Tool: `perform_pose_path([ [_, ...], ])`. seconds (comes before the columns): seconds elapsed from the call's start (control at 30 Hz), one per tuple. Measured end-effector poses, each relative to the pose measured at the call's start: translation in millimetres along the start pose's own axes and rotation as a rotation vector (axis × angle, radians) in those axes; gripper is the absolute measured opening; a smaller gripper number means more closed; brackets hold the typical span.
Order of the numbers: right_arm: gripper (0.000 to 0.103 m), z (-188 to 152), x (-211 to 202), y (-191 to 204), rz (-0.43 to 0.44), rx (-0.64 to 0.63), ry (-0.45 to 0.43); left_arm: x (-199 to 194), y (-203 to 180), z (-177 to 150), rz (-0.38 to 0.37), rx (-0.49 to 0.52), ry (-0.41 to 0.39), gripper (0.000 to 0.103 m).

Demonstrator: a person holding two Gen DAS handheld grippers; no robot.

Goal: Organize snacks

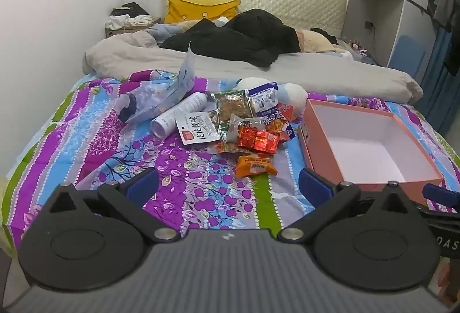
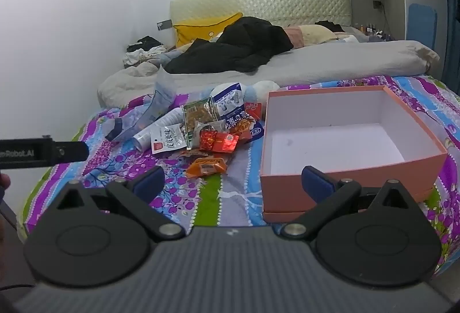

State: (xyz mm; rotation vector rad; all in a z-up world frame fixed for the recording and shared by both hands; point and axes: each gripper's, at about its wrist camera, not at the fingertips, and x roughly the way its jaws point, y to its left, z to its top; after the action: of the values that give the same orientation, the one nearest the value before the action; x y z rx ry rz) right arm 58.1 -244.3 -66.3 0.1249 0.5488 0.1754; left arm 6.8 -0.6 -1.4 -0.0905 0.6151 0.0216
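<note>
A pile of snack packets (image 1: 244, 123) lies on the flowered bedspread (image 1: 129, 146), with an orange packet (image 1: 254, 165) nearest and red foil packets (image 1: 257, 140) behind it. An empty pink box (image 1: 371, 140) with a white inside stands to the right of the pile. My left gripper (image 1: 228, 186) is open and empty, held above the bedspread short of the orange packet. In the right wrist view the pile (image 2: 212, 126), the orange packet (image 2: 205, 166) and the box (image 2: 345, 140) show too. My right gripper (image 2: 233, 183) is open and empty, its right finger in front of the box's near wall.
A white tube (image 1: 178, 114), a clear plastic bag (image 1: 161, 94) and a white plush toy (image 1: 293, 97) lie by the pile. A grey duvet (image 1: 258, 65), black clothes (image 1: 238, 39) and a yellow pillow (image 1: 198, 8) fill the far bed. The left gripper's body (image 2: 43, 154) shows at the left edge.
</note>
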Motion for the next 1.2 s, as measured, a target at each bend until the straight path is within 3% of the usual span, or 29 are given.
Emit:
perform_pose_path([
  [1.2, 0.103, -14.0, -12.9, 8.2, -0.023, 0.015, 0.009, 9.6, -0.6, -10.9, -0.043, 0.01, 0.039, 0.103],
])
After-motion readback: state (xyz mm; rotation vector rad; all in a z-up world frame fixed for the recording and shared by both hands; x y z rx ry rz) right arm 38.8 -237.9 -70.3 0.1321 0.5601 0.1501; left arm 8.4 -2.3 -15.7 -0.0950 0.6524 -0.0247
